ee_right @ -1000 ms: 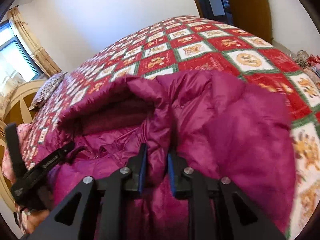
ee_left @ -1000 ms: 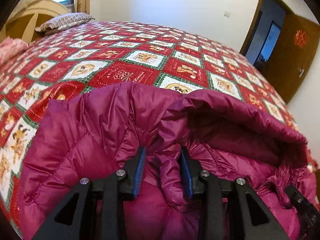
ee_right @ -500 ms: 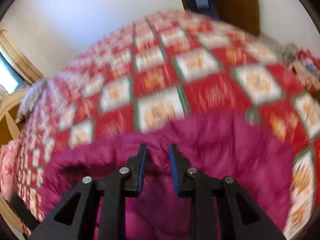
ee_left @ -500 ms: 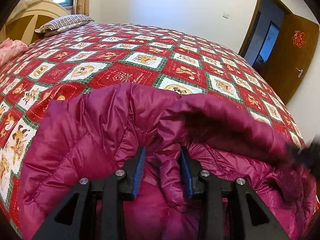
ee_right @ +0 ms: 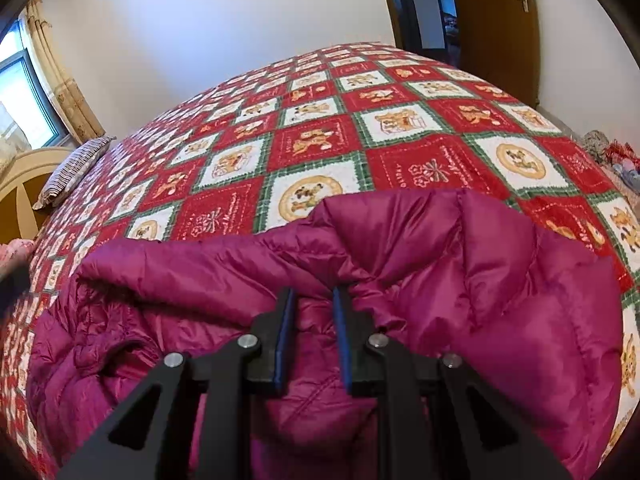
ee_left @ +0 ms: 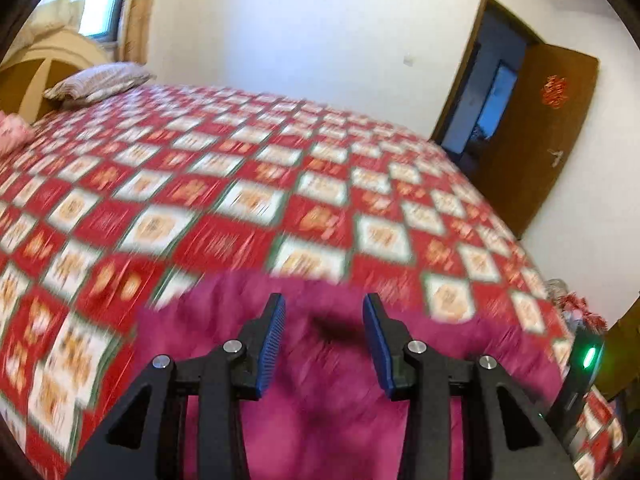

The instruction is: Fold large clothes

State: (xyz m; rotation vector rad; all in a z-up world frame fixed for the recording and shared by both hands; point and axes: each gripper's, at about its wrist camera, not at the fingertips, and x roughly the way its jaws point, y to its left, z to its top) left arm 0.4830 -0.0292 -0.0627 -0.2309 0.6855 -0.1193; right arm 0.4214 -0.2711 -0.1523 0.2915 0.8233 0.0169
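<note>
A magenta puffer jacket lies on the near edge of a bed with a red, white and green patterned quilt. My right gripper is shut on a fold of the jacket near its collar, with the hood opening to its left. In the blurred left wrist view the jacket lies below my left gripper, which is open, and nothing sits between its blue pads. The right gripper's body shows at that view's right edge.
A striped pillow and a wooden headboard are at the far left of the bed. An open brown door stands at the right. A pink item lies by the headboard. Loose items lie on the floor at the right.
My left gripper has let go of the jacket fold, opened wide and lifted up. The right gripper has stayed shut on the jacket and moved it, so the hood now lies flatter.
</note>
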